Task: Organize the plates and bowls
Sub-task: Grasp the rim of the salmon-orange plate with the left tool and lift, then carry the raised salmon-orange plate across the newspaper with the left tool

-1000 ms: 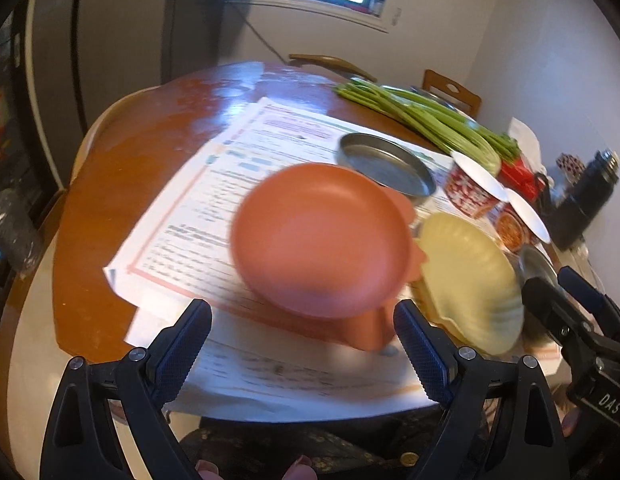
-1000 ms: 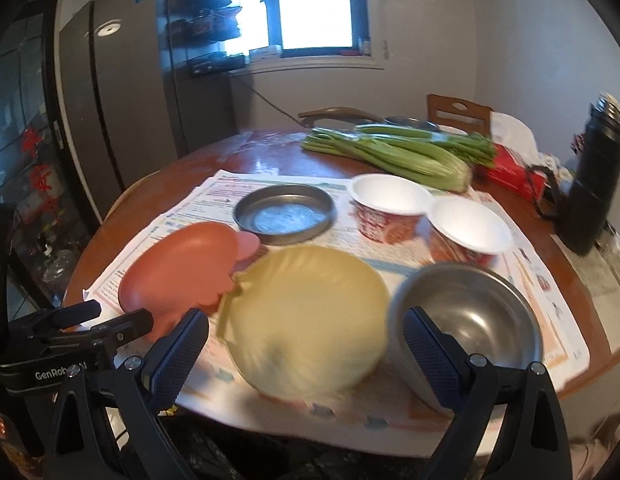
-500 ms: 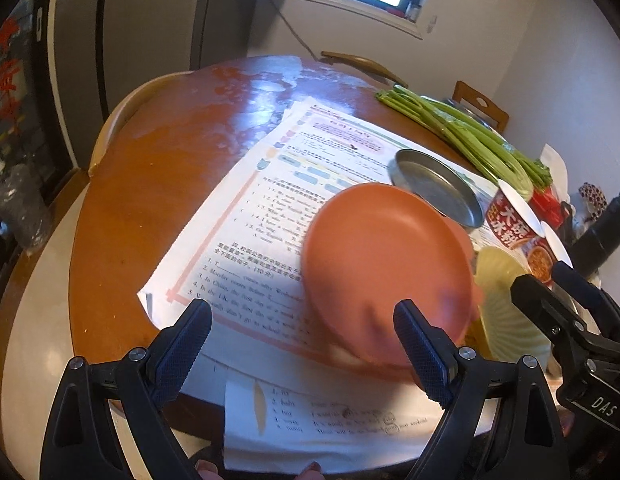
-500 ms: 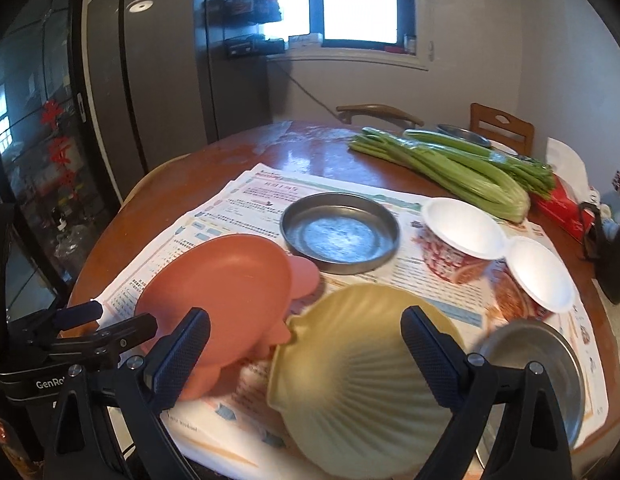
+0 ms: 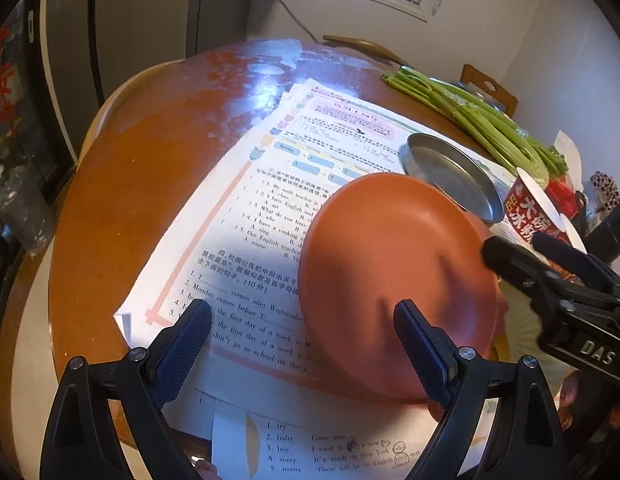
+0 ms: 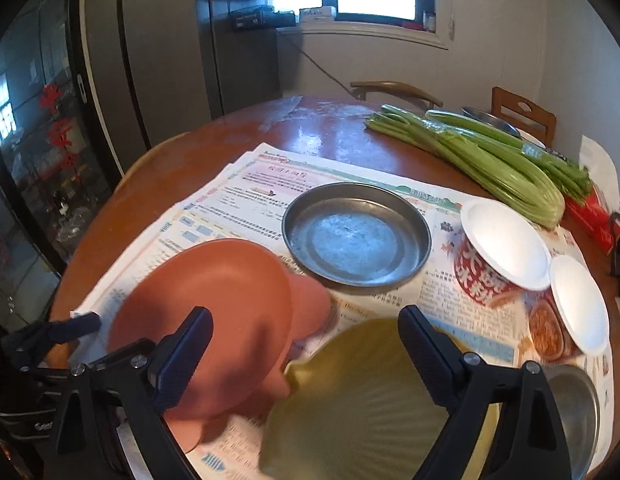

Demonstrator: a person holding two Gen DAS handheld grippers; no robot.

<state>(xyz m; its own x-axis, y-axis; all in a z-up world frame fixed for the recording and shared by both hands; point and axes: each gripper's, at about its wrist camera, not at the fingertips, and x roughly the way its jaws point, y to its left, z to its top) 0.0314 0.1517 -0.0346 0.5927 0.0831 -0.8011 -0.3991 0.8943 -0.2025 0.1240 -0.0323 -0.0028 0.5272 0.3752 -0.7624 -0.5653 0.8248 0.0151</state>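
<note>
An orange plate [image 5: 398, 280] [image 6: 214, 312] lies on the papers near the table's front, on top of another orange piece [image 6: 310, 300]. Beside it on the right lies a yellow shell-shaped plate [image 6: 370, 400]. My left gripper [image 5: 306, 344] is open, and its right finger [image 5: 422, 352] shows over the orange plate's near rim. My right gripper [image 6: 306, 354] hovers over the seam between the orange and yellow plates. Its jaws are closing, still wide, and the pads press on nothing. A round metal dish [image 6: 356, 236] [image 5: 454, 176] sits behind the plates.
Two instant-noodle cups [image 6: 506, 252] and a steel bowl [image 6: 574, 404] stand to the right. Celery [image 6: 490, 156] lies at the back right. Printed papers [image 5: 270, 208] cover the round wooden table [image 5: 150, 168]. Chairs and a dark cabinet stand behind.
Both grippers have swung left. The orange plate now sits right of centre in the left wrist view. In the right wrist view the yellow plate slid lower right and the steel bowl to the edge.
</note>
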